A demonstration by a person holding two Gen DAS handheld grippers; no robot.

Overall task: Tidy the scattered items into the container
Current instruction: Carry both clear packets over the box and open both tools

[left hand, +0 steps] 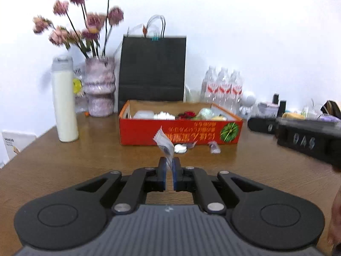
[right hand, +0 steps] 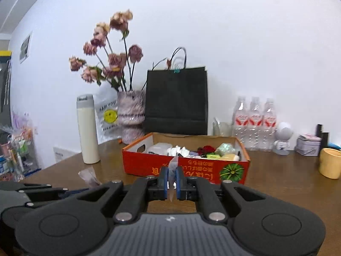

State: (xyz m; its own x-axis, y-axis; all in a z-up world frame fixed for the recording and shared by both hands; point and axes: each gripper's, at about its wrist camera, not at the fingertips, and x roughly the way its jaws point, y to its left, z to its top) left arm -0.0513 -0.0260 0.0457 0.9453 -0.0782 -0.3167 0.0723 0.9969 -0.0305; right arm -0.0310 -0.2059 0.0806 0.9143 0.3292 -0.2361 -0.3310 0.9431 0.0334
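A red cardboard box (left hand: 149, 132) (right hand: 149, 166) with several small items inside sits on the wooden table. My left gripper (left hand: 169, 163) is shut on a small clear wrapped packet (left hand: 163, 143), held above the table in front of the box. My right gripper (right hand: 172, 171) is shut on a clear wrapper (right hand: 174, 162), held close to the box's front wall. The right gripper shows at the right of the left wrist view (left hand: 298, 134). Loose wrapped sweets (left hand: 181, 148) (left hand: 213, 147) lie on the table against the box's front. The left gripper's packet (right hand: 88, 176) also shows in the right wrist view.
Behind the box stand a black paper bag (left hand: 152, 68) (right hand: 177, 100), a vase of dried flowers (left hand: 99, 87) (right hand: 131, 115), a white bottle (left hand: 64, 100) (right hand: 87, 130) and water bottles (left hand: 222, 87) (right hand: 253, 121). A yellow cup (right hand: 330, 163) and small items stand at the right.
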